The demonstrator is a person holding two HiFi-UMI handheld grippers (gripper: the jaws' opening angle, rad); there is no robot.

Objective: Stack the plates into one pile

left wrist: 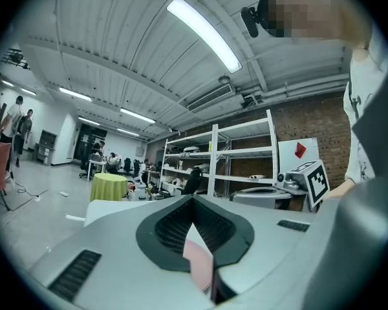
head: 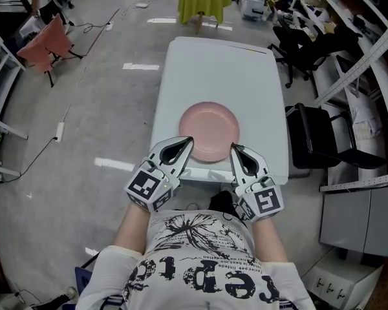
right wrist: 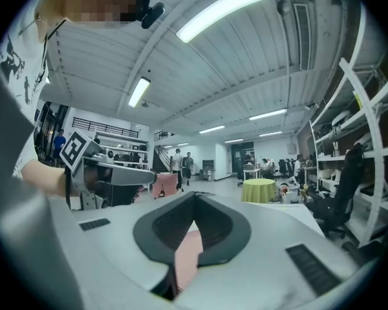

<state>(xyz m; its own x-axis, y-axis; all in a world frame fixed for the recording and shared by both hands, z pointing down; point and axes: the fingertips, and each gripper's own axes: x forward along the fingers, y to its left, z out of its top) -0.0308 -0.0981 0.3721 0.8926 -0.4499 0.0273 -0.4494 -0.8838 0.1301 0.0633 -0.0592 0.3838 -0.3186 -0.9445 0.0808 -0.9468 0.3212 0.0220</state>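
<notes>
While the pink plate (head: 209,131) lies toward the near end of the white tabletop (head: 213,63), the left gripper (head: 190,139) and right gripper (head: 233,146) flank its near rim. Fingers on both are pressed together and pinch nothing. Whether they touch the plate is unclear.

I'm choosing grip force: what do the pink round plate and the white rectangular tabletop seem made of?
The pink round plate looks like matte plastic or melamine: even colour, no sharp glints. The white rectangular tabletop looks like smooth laminate with a faint sheen; neither is certain.
</notes>
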